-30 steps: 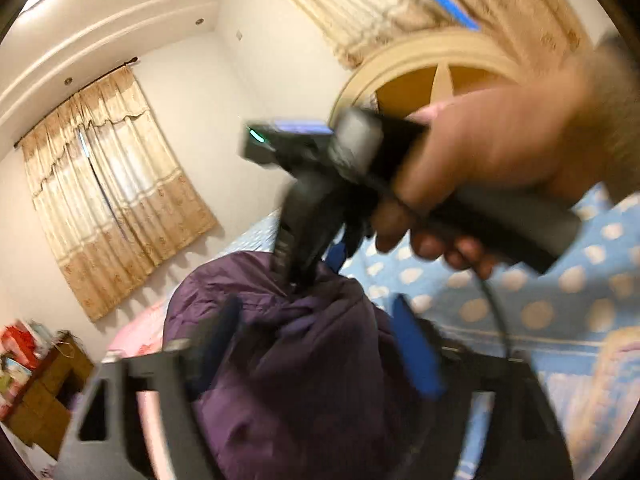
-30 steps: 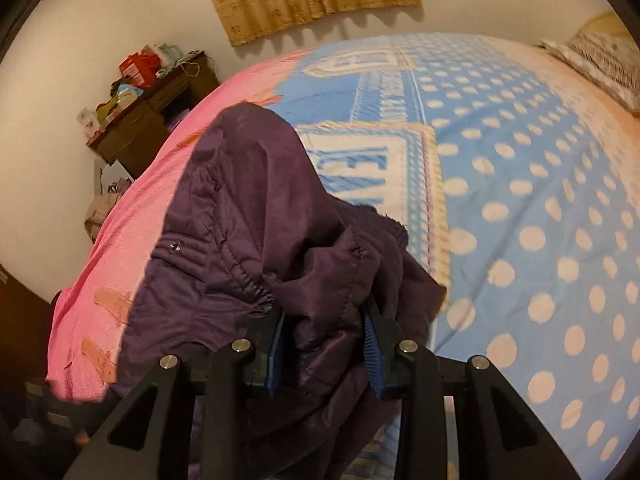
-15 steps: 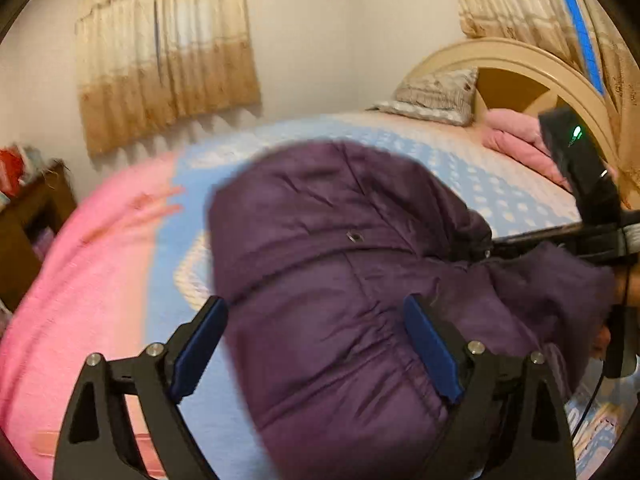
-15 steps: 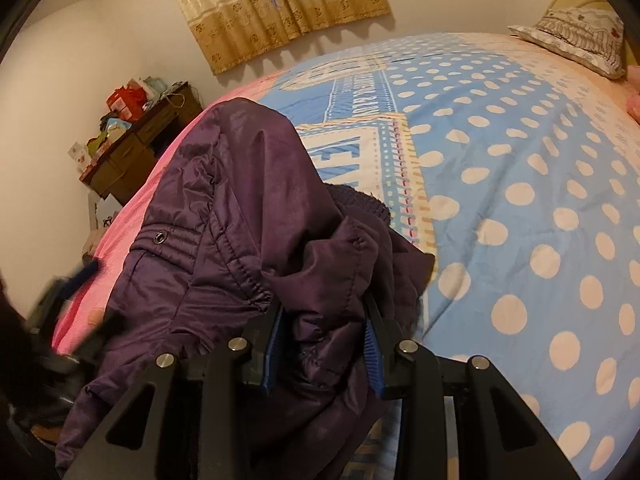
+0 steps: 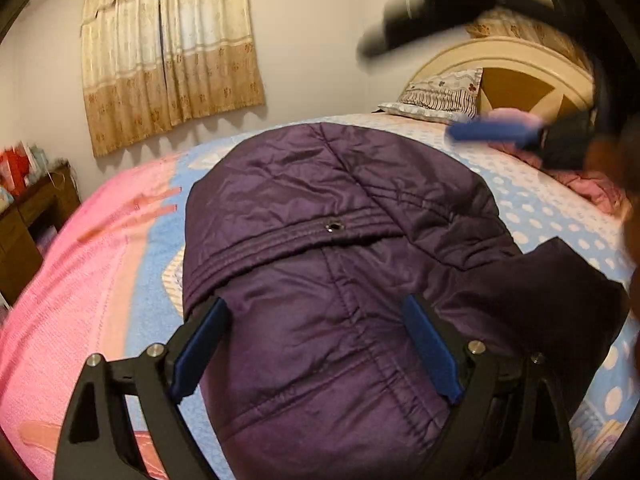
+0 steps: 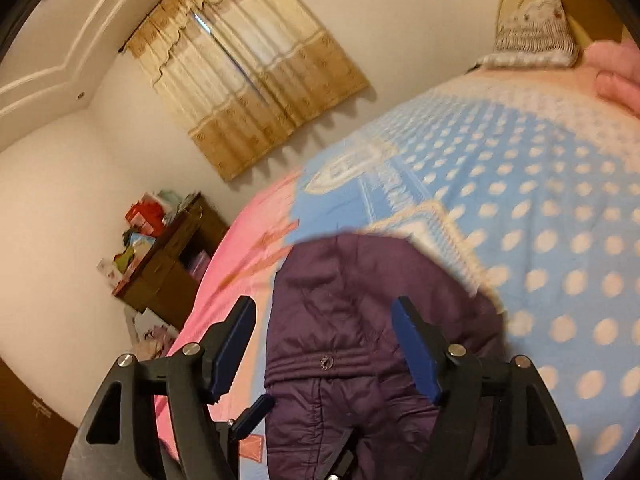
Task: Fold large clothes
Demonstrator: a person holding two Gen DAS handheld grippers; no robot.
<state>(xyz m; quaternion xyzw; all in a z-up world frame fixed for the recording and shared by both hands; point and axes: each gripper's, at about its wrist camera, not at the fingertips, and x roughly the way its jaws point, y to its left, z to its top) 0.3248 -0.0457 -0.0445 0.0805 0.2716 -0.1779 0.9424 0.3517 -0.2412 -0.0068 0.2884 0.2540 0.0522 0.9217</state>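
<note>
A dark purple padded jacket (image 5: 332, 264) lies folded on the bed; it also shows in the right wrist view (image 6: 360, 320). My left gripper (image 5: 316, 348) is open, its blue pads spread either side of the jacket just above it, holding nothing. My right gripper (image 6: 324, 344) is open and empty above the jacket. In the left wrist view the right gripper shows blurred at the upper right, with one blue pad (image 5: 496, 132) visible.
The bed has a blue dotted blanket (image 6: 540, 200) and a pink sheet (image 5: 80, 264). A pillow (image 5: 440, 94) and headboard (image 5: 520, 80) stand at the far end. A wooden cabinet (image 6: 172, 268) with clutter stands by the wall. Curtains (image 5: 168, 60) hang behind.
My right gripper has let go of the jacket, opened and lifted up away from it. The jacket has dropped flatter onto the bed. My left gripper stays open over it.
</note>
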